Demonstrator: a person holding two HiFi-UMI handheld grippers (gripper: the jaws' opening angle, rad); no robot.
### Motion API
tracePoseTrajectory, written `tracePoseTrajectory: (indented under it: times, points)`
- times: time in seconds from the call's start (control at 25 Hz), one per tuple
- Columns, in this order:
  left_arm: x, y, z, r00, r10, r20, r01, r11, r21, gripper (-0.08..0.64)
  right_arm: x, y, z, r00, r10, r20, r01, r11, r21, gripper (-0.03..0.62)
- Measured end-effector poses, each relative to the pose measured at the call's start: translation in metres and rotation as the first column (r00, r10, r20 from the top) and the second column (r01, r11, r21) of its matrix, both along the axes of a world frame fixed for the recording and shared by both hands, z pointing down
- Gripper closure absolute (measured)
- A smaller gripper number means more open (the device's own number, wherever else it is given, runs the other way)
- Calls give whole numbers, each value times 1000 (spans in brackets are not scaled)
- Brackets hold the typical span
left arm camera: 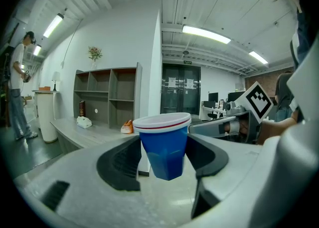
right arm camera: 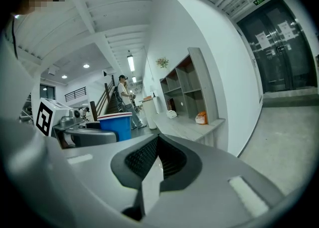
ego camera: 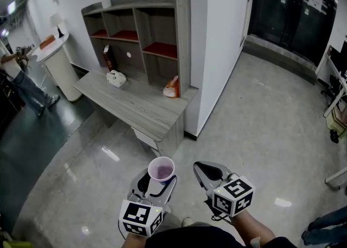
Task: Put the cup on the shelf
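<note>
At 6 o'clock in head view, left gripper [ego camera: 161, 179] held a blue paper cup with white rim and red stripe [ego camera: 161, 170] upright, jaws wide and clamped on its sides. Head view gave only the purplish inside; left gripper view showed the blue wall and both pads touching it. Beside it at 5 o'clock, right gripper [right arm camera: 157, 145]: its own view showed jaws together, nothing between. Up at 11 o'clock, well apart from the cup, grey wooden shelf unit [ego camera: 183, 41] on matching desk [ego camera: 135, 106]. Underfoot, glossy grey floor [ego camera: 244, 111]; at 1 o'clock, dark glass doors [ego camera: 295, 8].
</note>
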State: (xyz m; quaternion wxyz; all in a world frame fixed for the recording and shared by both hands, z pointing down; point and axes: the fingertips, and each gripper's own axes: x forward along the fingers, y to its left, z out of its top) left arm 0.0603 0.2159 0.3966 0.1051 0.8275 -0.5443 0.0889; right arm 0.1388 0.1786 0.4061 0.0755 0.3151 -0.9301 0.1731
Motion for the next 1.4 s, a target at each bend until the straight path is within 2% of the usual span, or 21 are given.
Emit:
tracePoseTrajectory:
  times: [0.2,0.6,1.4]
  points:
    - [-3,-18,-5,1000,-4,-4,4,1000,11,285,-5,-16,1,1000,-10,2,10,1000,-7,592]
    - [-32,-68,-2,1000,-2,-26,2,1000,6,285,-31,-63,1,1000,-8,-21,8,1000,0,592]
    - [-130,-181,-4,998,55,-22,-55,998,-10,287,-139,-172,-1,998,1,-59,-2,1000,-17,592]
